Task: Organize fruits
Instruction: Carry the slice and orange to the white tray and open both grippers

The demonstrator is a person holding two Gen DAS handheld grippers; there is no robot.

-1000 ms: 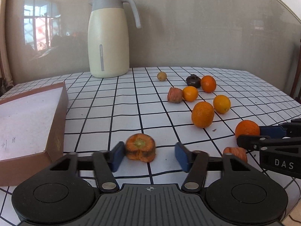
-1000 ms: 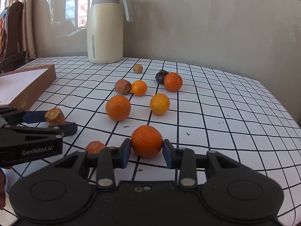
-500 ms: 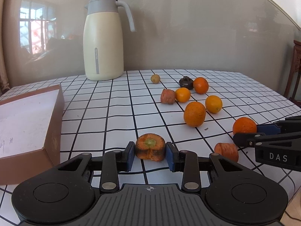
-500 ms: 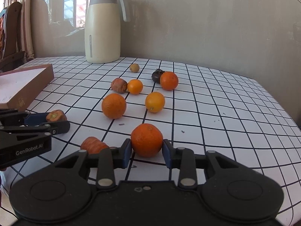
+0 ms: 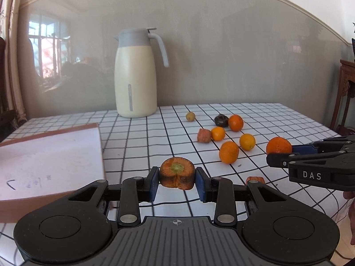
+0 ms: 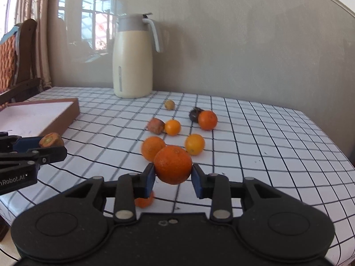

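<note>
Both tools are loaded and lifted: the left gripper (image 5: 177, 182) pinches a stubby orange carrot end with a green-centred cut face (image 5: 177, 175) between its blue pads, clear of the white black-gridded tablecloth (image 5: 137, 139), and the right gripper (image 6: 173, 178) squeezes a big round orange (image 6: 173, 164) the same way, carried above the cloth. The shallow brown cardboard tray with a white floor (image 5: 44, 155) sits along the table's left edge, just to the left of the carrot end, so it looks like the place these go. From where I stand, the sensible thing is to swing the left load over the tray's near right wall first, lower it until it nearly rests on the white floor, then spread the pads; dropping it from height would let the cut piece tumble. The orange needs more care, being round: set it down low and away from the wall, so it doesn't roll back out. The right tool should wait or pass behind, since the two arms are close. More fruit remains scattered towards the table's far right, near the cream jug with a grey lid (image 5: 135, 75), with another orange piece (image 6: 144, 200) by the near edge
</note>
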